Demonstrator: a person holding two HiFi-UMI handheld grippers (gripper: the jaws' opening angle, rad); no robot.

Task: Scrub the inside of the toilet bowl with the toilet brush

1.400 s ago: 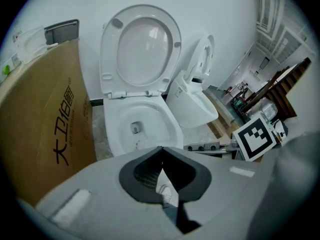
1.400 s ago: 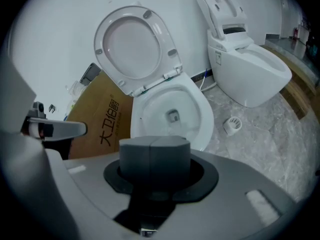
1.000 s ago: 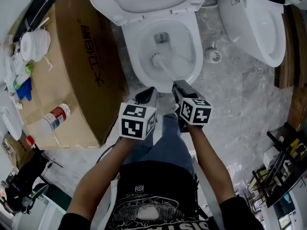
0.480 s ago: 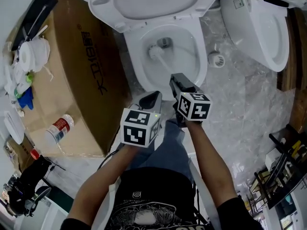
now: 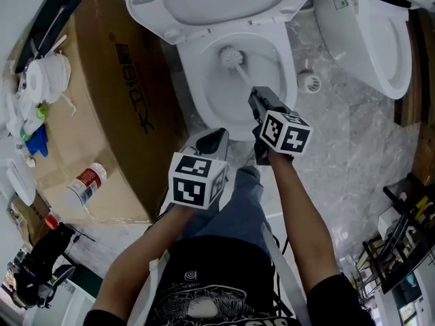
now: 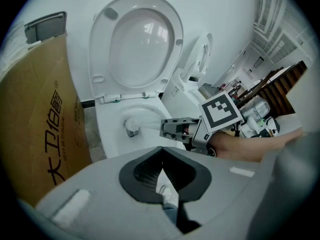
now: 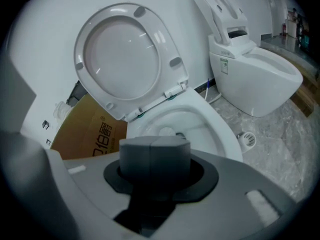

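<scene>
In the head view, scrubbing is under way: the right hand-held gripper [image 5: 259,98] is clamped on the handle of the white long-handled toilet brush [image 5: 232,57], whose bristle head sits against the far inner wall of the white ceramic toilet bowl [image 5: 192,80], near the hinge of the raised seat. The left hand-held gripper [image 5: 215,138] hangs idle just short of the bowl's front rim. The next move probably calls for sweeping the head round the wall and down toward the outlet while keeping the handle firmly pinched. The brown cardboard box [image 5: 102,107] beside the toilet bears dark print, a character like "大" and some digits, not fully readable; the red label on the clear plastic bottle [image 5: 83,178] is too small to read. The left gripper view shows the left hand-held gripper [image 6: 161,159] with jaws together on nothing, and the brush head [image 6: 131,127] inside the bowl. In the right gripper view the jaws of the right hand-held gripper [image 7: 155,151] are pressed together and hide the handle; a small green-and-white sticker on the second white toilet [image 7: 255,84] is illegible.
</scene>
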